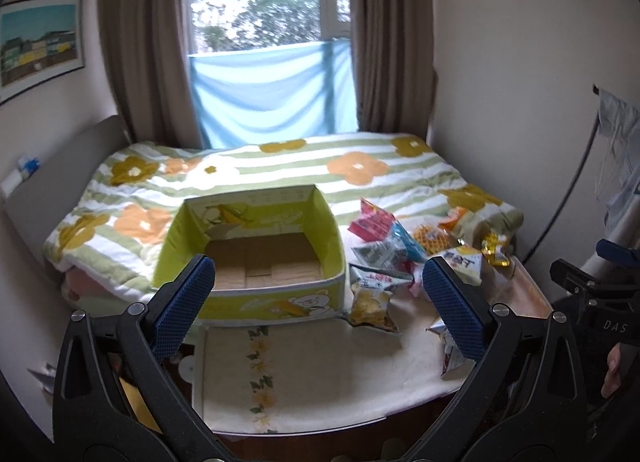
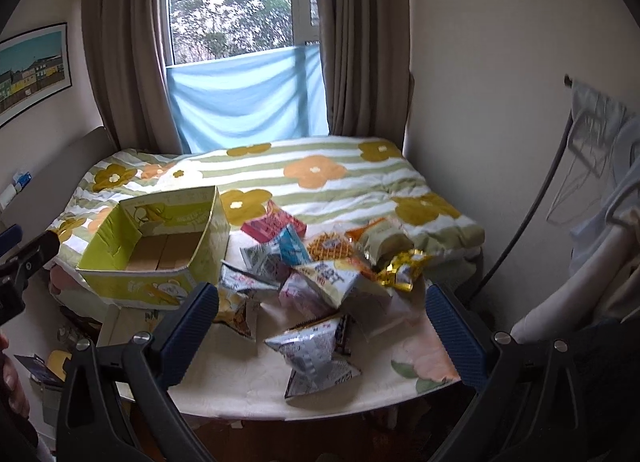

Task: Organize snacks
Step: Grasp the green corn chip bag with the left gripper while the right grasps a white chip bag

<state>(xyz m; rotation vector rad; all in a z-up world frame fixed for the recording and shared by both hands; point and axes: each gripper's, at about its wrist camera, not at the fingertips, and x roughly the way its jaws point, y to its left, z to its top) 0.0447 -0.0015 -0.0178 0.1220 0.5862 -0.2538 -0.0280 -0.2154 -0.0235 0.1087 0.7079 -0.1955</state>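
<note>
While both grippers, left (image 1: pixel 318 302) and right (image 2: pixel 322 332), are hovering spread and empty, box (image 1: pixel 256 294) is sitting empty; judging best: pinching nearest packet (image 2: pixel 316 354) by edge.

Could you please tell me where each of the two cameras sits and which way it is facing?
Left wrist: on the left gripper, facing the window, over the box; own open fingers show, and the right gripper at the right edge.
Right wrist: on the right gripper, facing the window, over the snack pile; own open fingers show, and the left gripper at the left edge.
Shared: box, snacks, bed, window.
</note>
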